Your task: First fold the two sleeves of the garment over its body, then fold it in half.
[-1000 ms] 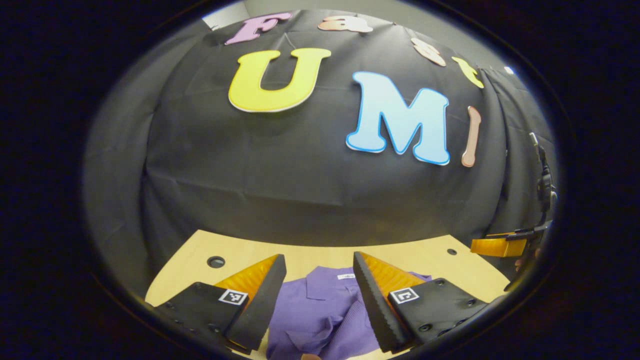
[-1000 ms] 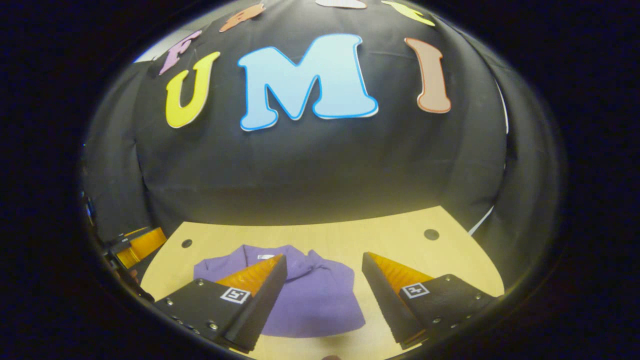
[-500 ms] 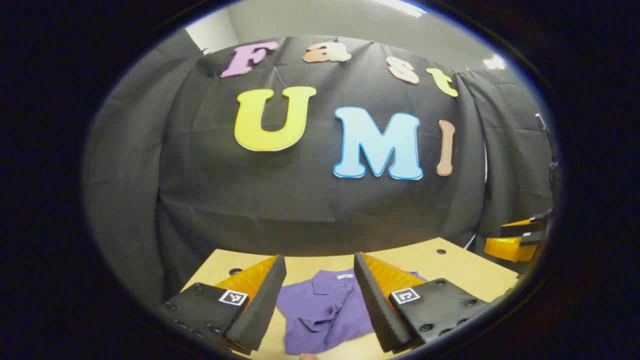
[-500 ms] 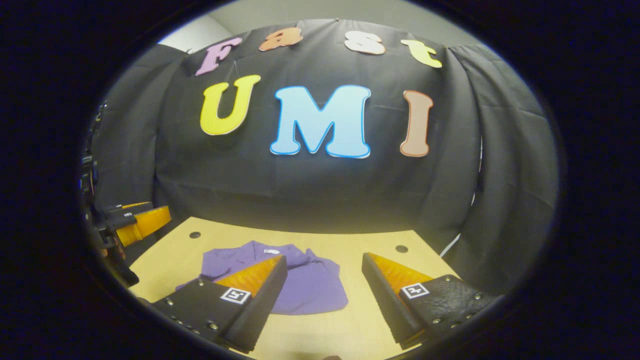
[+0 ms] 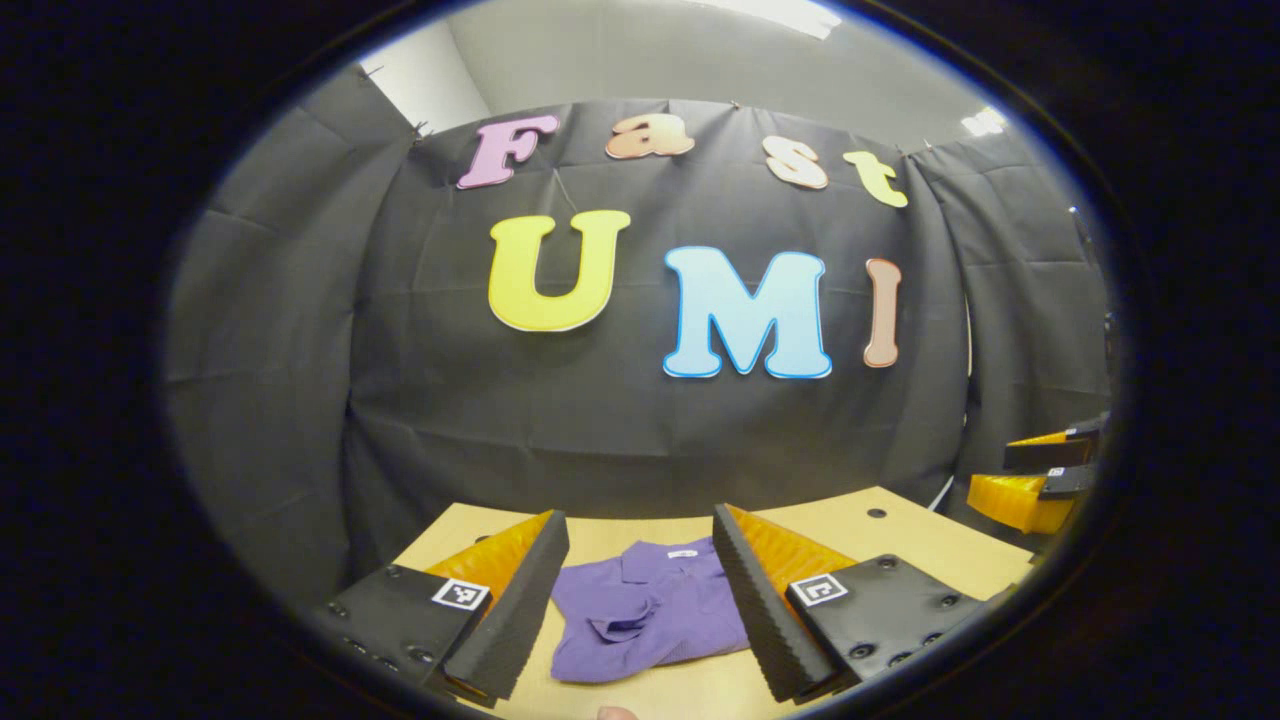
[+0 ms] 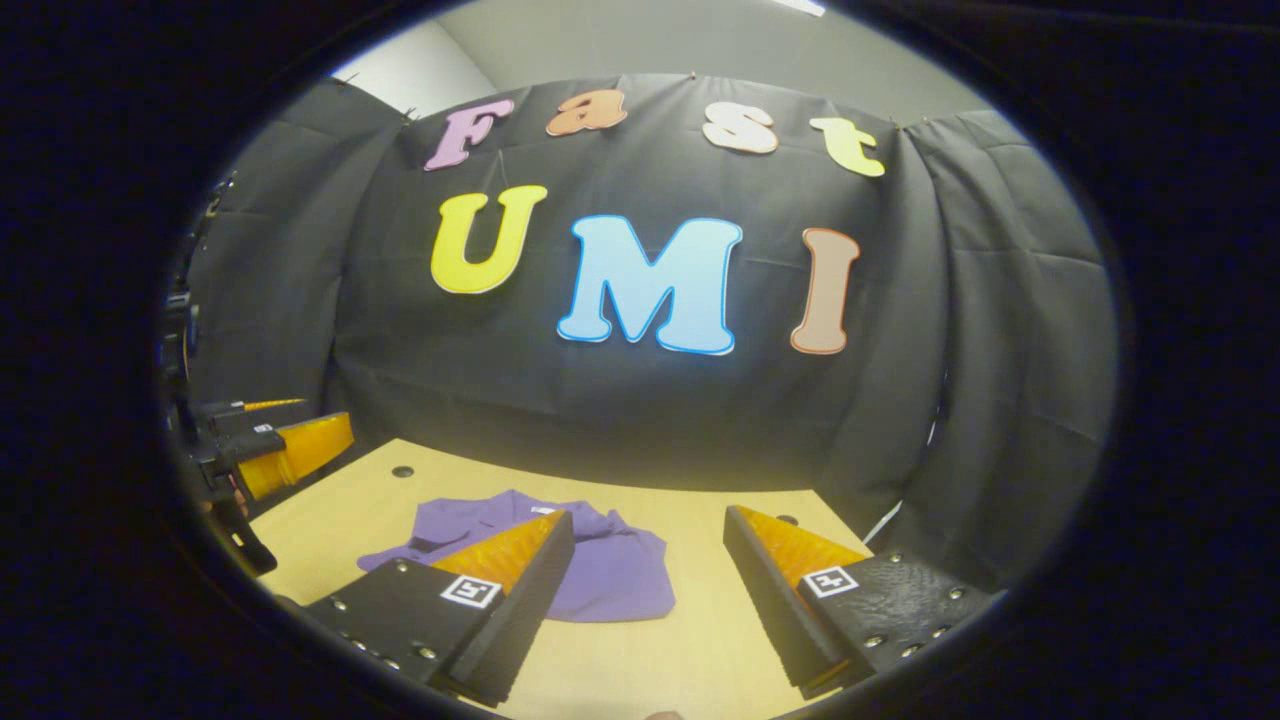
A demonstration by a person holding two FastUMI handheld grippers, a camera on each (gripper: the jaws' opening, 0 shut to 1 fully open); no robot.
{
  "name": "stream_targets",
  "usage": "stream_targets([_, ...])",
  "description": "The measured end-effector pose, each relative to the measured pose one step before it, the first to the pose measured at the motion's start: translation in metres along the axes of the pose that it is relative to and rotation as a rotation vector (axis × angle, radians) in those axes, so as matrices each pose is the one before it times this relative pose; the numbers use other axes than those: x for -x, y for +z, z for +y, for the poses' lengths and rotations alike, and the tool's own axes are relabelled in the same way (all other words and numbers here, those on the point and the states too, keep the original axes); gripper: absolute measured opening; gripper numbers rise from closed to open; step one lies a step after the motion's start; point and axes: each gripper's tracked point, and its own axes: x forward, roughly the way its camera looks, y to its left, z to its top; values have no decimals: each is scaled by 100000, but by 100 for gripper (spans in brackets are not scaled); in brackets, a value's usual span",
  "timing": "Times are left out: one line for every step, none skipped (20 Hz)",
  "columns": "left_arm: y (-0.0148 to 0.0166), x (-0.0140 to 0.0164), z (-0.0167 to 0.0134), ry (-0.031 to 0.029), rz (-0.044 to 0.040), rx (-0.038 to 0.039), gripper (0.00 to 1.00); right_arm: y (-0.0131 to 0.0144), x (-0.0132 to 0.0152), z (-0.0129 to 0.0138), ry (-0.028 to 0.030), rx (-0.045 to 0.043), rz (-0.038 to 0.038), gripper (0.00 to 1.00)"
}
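A purple collared garment (image 5: 645, 612) lies folded into a compact bundle on the light wooden table (image 5: 900, 550), collar toward the wall. In the left gripper view my left gripper (image 5: 640, 535) hangs open above and short of it, nothing between its fingers. In the right gripper view the same garment (image 6: 610, 570) sits left of centre, partly behind one finger. My right gripper (image 6: 648, 535) is open and holds nothing. The right gripper (image 5: 1035, 475) also appears at the right edge of the left gripper view, the left gripper (image 6: 270, 445) at the left edge of the right gripper view.
The black cloth wall rises right behind the table's far edge. Small round holes (image 6: 403, 471) mark the table's far corners. Bare tabletop (image 6: 690, 640) lies right of and in front of the garment.
Both grippers have pulled back and up from the garment, which now looks smaller and farther off. Both stay open. The garment has not moved.
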Motion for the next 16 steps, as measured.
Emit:
stream_targets([16, 361, 5, 424, -132, -396, 93, 78, 191, -164, -737, 475, -1533, 94])
stream_targets([102, 338, -124, 121, -241, -534, 93, 16, 244, -106, -547, 653, -660, 94])
stream_targets([352, 153, 40, 268, -695, -110, 93, -89, 289, -124, -390, 484, -262, 93])
stream_targets([231, 240, -79, -202, -322, 339, 93, 27, 225, -30, -182, -148, -501, 93])
stream_targets([205, 129, -222, -492, -330, 107, 93, 156, 106, 172, -51, -686, -692, 94])
stream_targets([160, 50, 44, 15, -225, -732, 93, 115, 175, -7, -582, -970, -193, 94])
stream_targets([99, -54, 119, -163, -108, -1330, 93, -168, 50, -59, -842, -952, 375, 94])
stream_targets([212, 133, -85, -515, -422, -1316, 93, -83, 83, -13, -556, -569, 241, 94])
stream_targets([138, 119, -119, -678, -722, -850, 93, -46, 83, 44, -636, -185, 497, 94])
stream_targets([230, 28, -184, -758, -848, -274, 93, -23, 65, -142, -899, 124, 371, 94])
stream_targets([238, 86, -86, -323, -565, 81, 93, -210, 44, -158, -1198, 161, 690, 94])
stream_targets([-76, 0, 105, -164, -143, 225, 93, -201, 135, -128, -1254, -143, 783, 93])
stream_targets([-119, 1, 170, 452, 335, 227, 93, -51, 97, -47, -1082, -509, 542, 94])
stream_targets([-317, 105, 304, 637, 748, 323, 93, -131, 253, 20, -911, -1042, 579, 94])
stream_targets([-280, 316, 218, 705, 289, 401, 93, -21, 179, 100, -787, -1166, -178, 94])
stream_targets([-111, 20, 365, 701, -543, 486, 93, 17, 275, 11, -881, -892, -122, 94])
